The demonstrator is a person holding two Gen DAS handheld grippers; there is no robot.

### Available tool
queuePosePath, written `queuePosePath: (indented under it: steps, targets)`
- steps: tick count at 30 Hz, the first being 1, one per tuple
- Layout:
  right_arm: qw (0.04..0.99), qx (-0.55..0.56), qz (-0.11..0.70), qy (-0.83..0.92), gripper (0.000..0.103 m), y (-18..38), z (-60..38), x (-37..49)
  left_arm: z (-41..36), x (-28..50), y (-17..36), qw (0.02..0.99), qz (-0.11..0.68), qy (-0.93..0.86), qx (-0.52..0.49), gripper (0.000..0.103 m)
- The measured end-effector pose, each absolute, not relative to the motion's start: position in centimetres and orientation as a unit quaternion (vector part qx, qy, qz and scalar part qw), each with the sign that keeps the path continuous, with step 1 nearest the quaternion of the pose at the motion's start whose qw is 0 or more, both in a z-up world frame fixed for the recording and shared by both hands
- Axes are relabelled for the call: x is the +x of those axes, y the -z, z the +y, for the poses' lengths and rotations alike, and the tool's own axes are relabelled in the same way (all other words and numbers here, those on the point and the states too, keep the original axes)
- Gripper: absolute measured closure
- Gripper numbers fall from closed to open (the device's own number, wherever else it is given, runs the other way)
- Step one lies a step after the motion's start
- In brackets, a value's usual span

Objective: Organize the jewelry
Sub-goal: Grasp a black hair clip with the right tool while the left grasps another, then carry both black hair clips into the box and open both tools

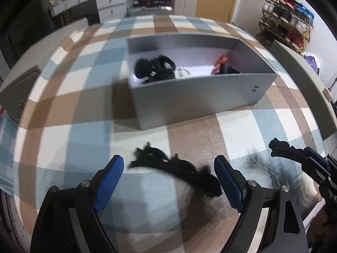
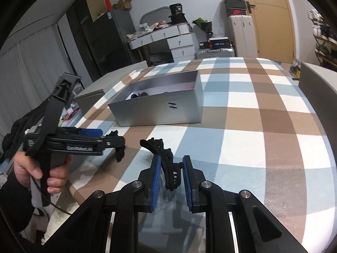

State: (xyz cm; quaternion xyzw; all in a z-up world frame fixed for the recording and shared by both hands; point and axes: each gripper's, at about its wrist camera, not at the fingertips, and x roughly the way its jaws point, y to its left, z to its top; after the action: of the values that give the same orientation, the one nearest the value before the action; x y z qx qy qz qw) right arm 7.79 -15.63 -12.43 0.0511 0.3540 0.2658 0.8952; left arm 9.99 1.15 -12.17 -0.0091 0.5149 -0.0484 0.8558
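Note:
A black braided strand (image 1: 174,168) lies on the checked cloth, between the blue pads of my left gripper (image 1: 168,159), which hangs open just above it without touching. From the right wrist, that left gripper (image 2: 109,137) shows side-on in a person's hand, with the strand's end (image 2: 119,155) under its tips. My right gripper (image 2: 171,158) is shut on a second black beaded strand (image 2: 168,168), whose free end curls up past the pads. That right gripper (image 1: 276,145) enters at the right edge. Behind stands an open grey box (image 1: 200,97) (image 2: 160,109).
The box holds black bundles (image 1: 155,67), a white piece (image 1: 183,71) and a red item (image 1: 220,62). The checked cloth (image 2: 242,143) covers a bed with grey side panels (image 1: 303,84). A shoe rack (image 1: 286,21) and white drawers (image 2: 179,42) stand beyond.

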Motion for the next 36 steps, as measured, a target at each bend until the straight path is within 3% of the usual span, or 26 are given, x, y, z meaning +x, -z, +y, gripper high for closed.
queuePosePath:
  steps: [9,12,22,36]
  targets:
    - [0.894,0.061,0.352,-0.269,0.083,12.5,-16.2,7.6,-1.0,8.6,12.0,0.861,0.501,0.072,0.056,0.022]
    - [0.895,0.062,0.351,-0.269,0.083,12.3,-16.2,7.4,-1.3,8.0,11.9,0.86,0.5,0.083,0.068,0.033]
    - [0.898,0.052,0.342,-0.273,0.083,11.4,-15.7,6.5,-1.0,7.6,11.1,0.867,0.485,0.093,0.07,0.033]
    - [0.902,0.059,0.311,-0.293,0.083,8.0,-14.4,7.5,1.4,6.4,4.9,0.909,0.407,0.086,0.029,0.033]
